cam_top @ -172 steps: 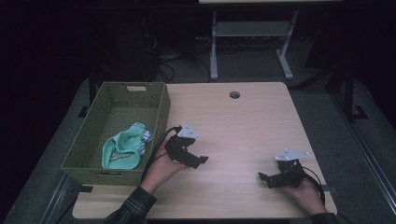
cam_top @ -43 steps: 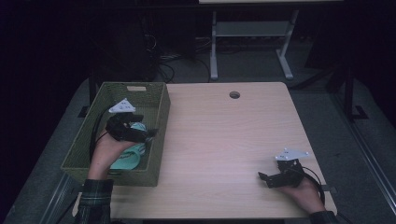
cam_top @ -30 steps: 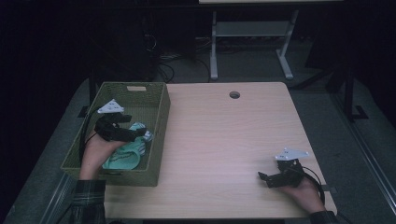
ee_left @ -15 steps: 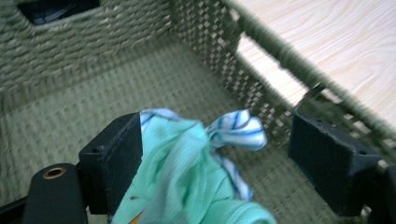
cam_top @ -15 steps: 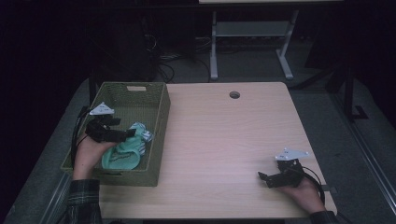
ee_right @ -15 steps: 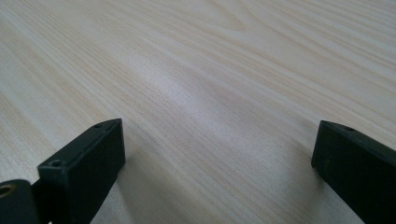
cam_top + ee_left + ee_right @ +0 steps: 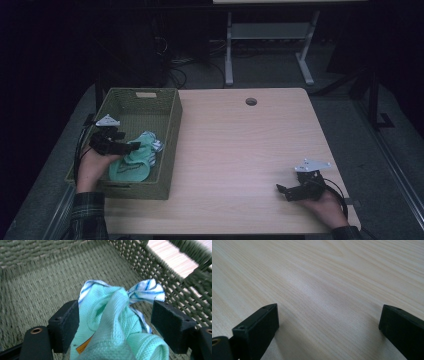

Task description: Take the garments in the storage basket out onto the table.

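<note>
Cloth (image 7: 112, 322): one, mint, inside basket (image 7: 165, 117) | left gripper (image 7: 115, 315): jaws spread, straddling cloth | right gripper (image 7: 328, 327): jaws spread, empty, on desk (image 7: 240, 150)

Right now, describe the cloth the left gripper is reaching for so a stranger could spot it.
Find the green woven basket at the table's left edge. The mint-green cloth lies bunched in its near half, between the open left gripper. It is the only soft, pale thing there, with blue-striped white edging.

Mint cloth (image 7: 112, 327): lower part cut off at the 6 o'clock edge; its small orange label (image 7: 82, 348) is too blurred to read.
</note>
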`<state>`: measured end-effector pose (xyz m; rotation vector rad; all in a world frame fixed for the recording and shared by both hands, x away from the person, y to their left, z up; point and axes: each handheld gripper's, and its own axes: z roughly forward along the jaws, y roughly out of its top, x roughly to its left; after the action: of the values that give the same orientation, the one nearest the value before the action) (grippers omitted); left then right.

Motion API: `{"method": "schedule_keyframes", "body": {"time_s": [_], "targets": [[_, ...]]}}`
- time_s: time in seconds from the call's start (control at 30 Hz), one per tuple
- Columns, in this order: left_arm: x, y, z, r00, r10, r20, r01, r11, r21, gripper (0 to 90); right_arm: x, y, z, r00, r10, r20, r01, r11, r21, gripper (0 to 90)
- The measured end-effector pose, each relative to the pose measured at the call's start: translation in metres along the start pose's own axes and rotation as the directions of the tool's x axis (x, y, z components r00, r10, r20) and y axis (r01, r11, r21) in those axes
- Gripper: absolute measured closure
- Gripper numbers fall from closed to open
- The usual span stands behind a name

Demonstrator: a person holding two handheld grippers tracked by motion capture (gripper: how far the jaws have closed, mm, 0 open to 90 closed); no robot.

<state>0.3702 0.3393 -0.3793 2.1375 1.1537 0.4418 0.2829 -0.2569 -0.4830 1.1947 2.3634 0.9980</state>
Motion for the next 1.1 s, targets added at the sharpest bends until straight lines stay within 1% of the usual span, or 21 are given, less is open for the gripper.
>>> {"method": "schedule_keyframes", "body": {"time_s": [0.1, 0.17, 0.23, 0.33, 0.5, 0.53, 0.63, 0.7, 0.73, 0.77, 0.8, 0.93, 1.0, 1.1], "targets": [[0.003, -0.004, 0.004, 0.9999, -0.010, 0.003, 0.010, 0.9998, 0.018, 23.3, 0.000, 0.000, 0.000, 1.0000, 0.000, 0.000, 0.000, 1.000, 0.000, 2.2], [0.005, -0.006, 0.007, 0.9995, -0.031, 0.005, 0.031, 0.9989, 0.036, 24.7, 0.000, 0.000, 0.000, 1.0000, 0.001, 0.001, -0.001, 1.000, 0.000, 2.2], [0.006, -0.007, 0.009, 0.9995, -0.031, -0.004, 0.031, 0.9975, 0.064, 26.4, 0.000, 0.000, 0.000, 1.0000, 0.001, 0.001, -0.001, 1.000, 0.000, 2.3], [0.006, -0.008, 0.011, 0.9994, -0.035, 0.003, 0.035, 0.9965, 0.076, 30.1, 0.000, 0.000, 0.000, 1.0000, 0.001, 0.001, -0.001, 1.000, 0.001, 2.2], [0.006, -0.008, 0.013, 0.9993, -0.037, -0.010, 0.038, 0.9946, 0.097, 36.8, 0.000, 0.000, 0.000, 1.0000, 0.002, 0.000, -0.002, 1.000, 0.001, 2.3], [0.006, -0.008, 0.013, 0.9991, -0.038, -0.020, 0.040, 0.9939, 0.103, 38.2, 0.000, 0.000, 0.000, 1.0000, 0.002, 0.000, -0.002, 1.000, 0.000, 2.2], [0.006, -0.008, 0.013, 0.9987, -0.041, -0.031, 0.044, 0.9933, 0.107, 44.4, 0.000, 0.000, 0.000, 1.0000, 0.002, 0.000, -0.002, 1.000, 0.001, 2.2], [0.006, -0.008, 0.013, 0.9986, -0.041, -0.034, 0.044, 0.9930, 0.109, 51.2, 0.000, 0.000, 0.000, 1.0000, 0.003, 0.000, -0.003, 1.000, 0.001, 2.3], [0.006, -0.008, 0.013, 0.9985, -0.040, -0.038, 0.044, 0.9930, 0.110, 51.2, 0.000, 0.000, 0.000, 1.0000, 0.002, 0.000, -0.002, 1.000, 0.001, 2.2], [0.006, -0.008, 0.012, 0.9983, -0.042, -0.040, 0.046, 0.9931, 0.108, 57.3, 0.000, 0.000, 0.000, 1.0000, 0.003, 0.000, -0.003, 1.000, 0.001, 2.2], [0.006, -0.008, 0.012, 0.9982, -0.042, -0.042, 0.047, 0.9933, 0.106, 60.5, 0.000, 0.000, 0.000, 1.0000, 0.003, 0.000, -0.003, 1.000, 0.000, 2.2], [0.006, -0.007, 0.011, 0.9984, -0.049, -0.030, 0.052, 0.9926, 0.110, 75.0, 0.000, 0.000, 0.000, 1.0000, 0.003, 0.001, -0.003, 1.000, 0.001, 2.2], [0.005, -0.007, 0.011, 0.9985, -0.054, -0.012, 0.055, 0.9917, 0.117, 81.4, 0.000, 0.000, 0.000, 1.0000, 0.002, 0.000, -0.002, 1.000, 0.001, 2.2], [0.004, -0.007, 0.011, 0.9984, -0.057, 0.003, 0.056, 0.9904, 0.126, 84.5, 0.000, 0.000, 0.000, 1.0000, 0.003, 0.001, -0.003, 1.000, 0.001, 2.3]]}}
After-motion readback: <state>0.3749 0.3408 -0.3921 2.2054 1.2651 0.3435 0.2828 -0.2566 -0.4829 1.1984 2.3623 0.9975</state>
